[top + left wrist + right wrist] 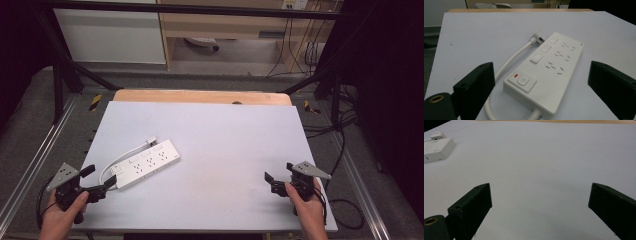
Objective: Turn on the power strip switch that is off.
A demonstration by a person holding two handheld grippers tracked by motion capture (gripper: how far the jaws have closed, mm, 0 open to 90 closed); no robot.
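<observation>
The rigid, light power strip point(146, 163), at 2 o'clock of the left gripper point(97, 184) with jaws apart, likely grips best across its narrow sides.

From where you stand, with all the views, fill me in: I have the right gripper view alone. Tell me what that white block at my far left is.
Observer: A white power strip, lying flat on the table.
Operator: Report where its cable goes.
Observer: The white cable loops back along the strip to its plug.
Operator: Give me the left gripper.
Observer: The left gripper is open, its jaws either side of the strip's switch end, not touching.
</observation>
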